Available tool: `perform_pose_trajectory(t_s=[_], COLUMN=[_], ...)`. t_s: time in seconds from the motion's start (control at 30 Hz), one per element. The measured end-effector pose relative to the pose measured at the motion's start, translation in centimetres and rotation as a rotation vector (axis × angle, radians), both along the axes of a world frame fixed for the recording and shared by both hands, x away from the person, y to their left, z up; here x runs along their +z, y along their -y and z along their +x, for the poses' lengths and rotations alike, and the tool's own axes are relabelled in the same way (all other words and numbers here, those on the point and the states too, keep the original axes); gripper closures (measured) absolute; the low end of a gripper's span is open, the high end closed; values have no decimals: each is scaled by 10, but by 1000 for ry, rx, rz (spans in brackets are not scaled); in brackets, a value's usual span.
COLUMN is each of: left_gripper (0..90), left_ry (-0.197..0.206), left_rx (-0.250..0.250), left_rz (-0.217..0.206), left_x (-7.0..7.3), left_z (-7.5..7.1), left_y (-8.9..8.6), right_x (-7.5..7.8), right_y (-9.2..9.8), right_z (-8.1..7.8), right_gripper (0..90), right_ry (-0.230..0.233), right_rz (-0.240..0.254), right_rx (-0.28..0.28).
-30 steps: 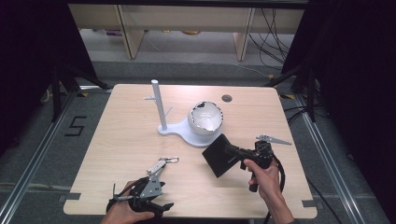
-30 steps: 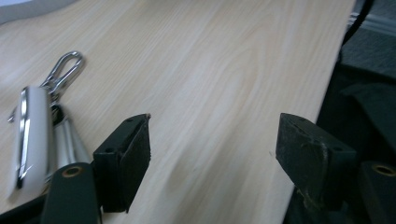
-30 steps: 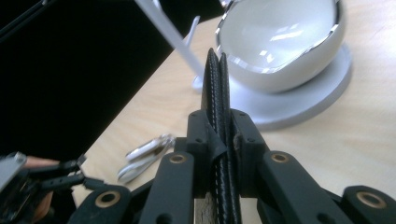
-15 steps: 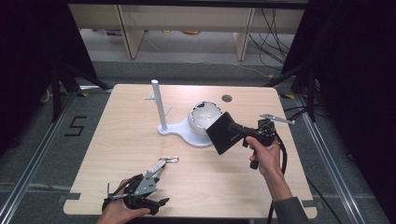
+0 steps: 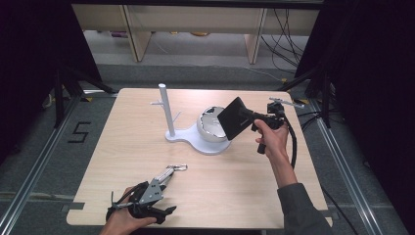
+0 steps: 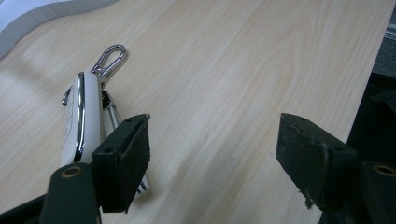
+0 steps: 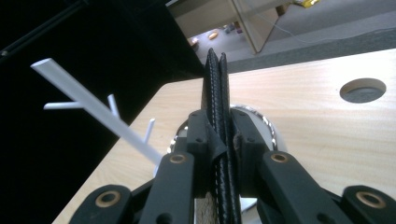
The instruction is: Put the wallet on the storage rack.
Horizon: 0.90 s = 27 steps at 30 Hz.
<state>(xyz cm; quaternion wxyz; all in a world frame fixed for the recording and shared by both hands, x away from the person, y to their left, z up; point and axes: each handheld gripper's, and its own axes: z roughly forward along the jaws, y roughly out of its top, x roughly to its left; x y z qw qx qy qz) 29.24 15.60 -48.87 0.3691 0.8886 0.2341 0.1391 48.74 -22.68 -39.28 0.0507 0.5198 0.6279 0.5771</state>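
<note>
My right gripper (image 5: 250,117) is shut on a flat black leather wallet (image 5: 236,118) and holds it on edge in the air, just right of and above a shiny bowl (image 5: 210,125). The bowl sits on the base of a white stand (image 5: 195,142) whose upright post (image 5: 166,110) carries small pegs. In the right gripper view the wallet (image 7: 217,88) is clamped between the pads, with the post (image 7: 93,108) to its left. My left gripper (image 5: 161,187) rests low near the table's front edge, jaws open and nothing between them. A white and chrome key fob (image 6: 84,116) with a carabiner ring lies just outside its left jaw.
The light wooden table (image 5: 132,147) has a round hole (image 7: 363,89) near its far edge. A black cable (image 5: 292,142) trails from the right gripper. Grey floor, dark frame legs and shelving surround the table.
The right gripper has carried the wallet up and farther away, from the table's near right to beside the bowl. The left gripper has barely shifted by the key fob.
</note>
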Motion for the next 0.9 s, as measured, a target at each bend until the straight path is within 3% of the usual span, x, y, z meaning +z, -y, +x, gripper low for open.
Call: perform_pose_trajectory(t_s=[0.07, 0.17, 0.27, 0.3, 0.33, 0.4, 0.43, 0.47, 0.67, 0.77, 0.8, 0.9], left_gripper=[256, 256, 257, 257, 256, 254, 253, 252, 251, 251, 251, 251], left_ry=[9, 1, -2, -6, -5, -15, 3, 6, -17, -3, -2, -11], left_rx=[0, 6, 2, -10, 2, 6, -5, -5, -1, -15, -12, -4], left_rz=[18, 4, 17, 11, -13, -4, 27, 26, 21, 13, 14, 8], left_x=[0, -1, -2, -1, -2, -3, -2, -3, -4, -4, -4, -5], left_z=[1, 0, 0, 0, -1, -2, 0, 0, -1, -1, -2, -3], left_y=[-1, 0, 0, 1, 2, 2, 0, 1, 2, 2, 3, 4], right_x=[-1, -1, -4, -5, -7, -11, -13, -15, -28, -31, -36, -42], right_y=[-3, -6, -9, -10, -11, -13, -17, -19, -34, -39, -40, -46], right_z=[7, 13, 22, 24, 27, 32, 36, 38, 46, 46, 48, 48], right_gripper=[801, 801, 800, 801, 801, 801, 800, 800, 800, 800, 799, 798], right_ry=[-6, -15, -25, -39, -25, -28, -43, -48, -66, -82, -68, -106], right_rz=[8, -3, -5, 1, -9, -21, -13, -10, -33, -37, -49, -39], right_rx=[-7, -17, -28, -36, -34, -38, -46, -44, -20, -19, -7, -15])
